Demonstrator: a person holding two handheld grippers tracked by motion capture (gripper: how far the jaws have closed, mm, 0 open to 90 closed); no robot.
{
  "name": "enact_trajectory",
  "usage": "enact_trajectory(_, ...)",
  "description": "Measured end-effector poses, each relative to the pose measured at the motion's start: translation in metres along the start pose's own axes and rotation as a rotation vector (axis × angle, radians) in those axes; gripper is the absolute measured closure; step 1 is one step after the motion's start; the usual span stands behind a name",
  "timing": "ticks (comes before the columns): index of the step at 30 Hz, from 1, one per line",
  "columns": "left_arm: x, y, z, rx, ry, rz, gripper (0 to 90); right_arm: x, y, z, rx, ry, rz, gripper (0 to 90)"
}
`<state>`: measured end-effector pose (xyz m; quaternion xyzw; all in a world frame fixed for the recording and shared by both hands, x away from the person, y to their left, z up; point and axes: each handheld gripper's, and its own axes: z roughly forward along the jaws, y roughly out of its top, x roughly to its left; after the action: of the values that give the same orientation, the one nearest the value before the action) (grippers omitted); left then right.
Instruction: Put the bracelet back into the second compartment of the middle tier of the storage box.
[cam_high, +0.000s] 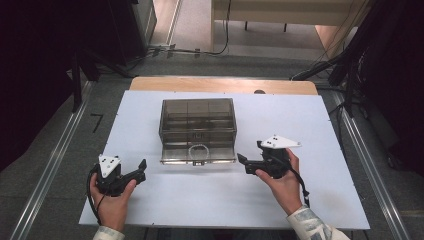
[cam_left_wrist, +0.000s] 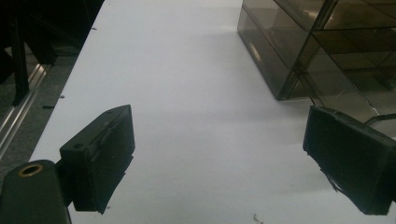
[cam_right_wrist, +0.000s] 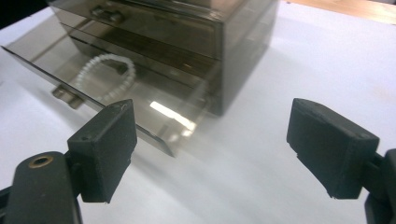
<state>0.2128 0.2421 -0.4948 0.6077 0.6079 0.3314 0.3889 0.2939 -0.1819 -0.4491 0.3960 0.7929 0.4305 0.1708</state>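
Spread fingers (cam_left_wrist: 100, 158), smoky drawer box (cam_left_wrist: 299, 51)

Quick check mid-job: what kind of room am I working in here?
Probably a lab or recording workspace, not a home: a white board laid on a wooden table, metal rails on a grey carpeted floor, loose cables behind, dark curtains at both sides.

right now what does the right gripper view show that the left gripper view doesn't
Right gripper view: the bottom drawer pulled out, with a white bead bracelet lying in it, and small handles on the drawers above. Left gripper view: the organizer's side wall and the dark floor past the table edge. Both: the smoky drawer organizer, the white table, and open, empty tongs.
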Motion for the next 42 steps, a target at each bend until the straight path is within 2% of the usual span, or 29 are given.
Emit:
enact_trajectory(4, 0.000, 0.000, 0.000, 0.000, 0.001, 0.000, 9.7, -0.011, -0.008, -0.005, 0.003, -0.038, 0.016, 14.8)
enact_trajectory(11, 0.000, -0.001, 0.000, 0.002, 0.003, -0.001, 9.7, -0.033, -0.026, -0.017, 0.014, -0.112, 0.081, 14.8)
enact_trajectory(21, -0.001, -0.001, 0.002, 0.008, 0.005, 0.002, 9.7, -0.065, -0.055, -0.038, 0.043, -0.212, 0.125, 14.8)
enact_trajectory(27, -0.001, -0.001, 0.003, 0.008, 0.005, 0.002, 9.7, -0.077, -0.065, -0.047, 0.050, -0.253, 0.144, 14.8)
enact_trajectory(32, -0.001, -0.001, 0.002, 0.005, 0.008, -0.004, 9.7, -0.084, -0.068, -0.054, 0.037, -0.274, 0.182, 14.8)
enact_trajectory(42, -0.001, -0.001, 0.002, 0.005, 0.006, -0.002, 9.7, -0.097, -0.078, -0.068, 0.051, -0.316, 0.199, 14.8)
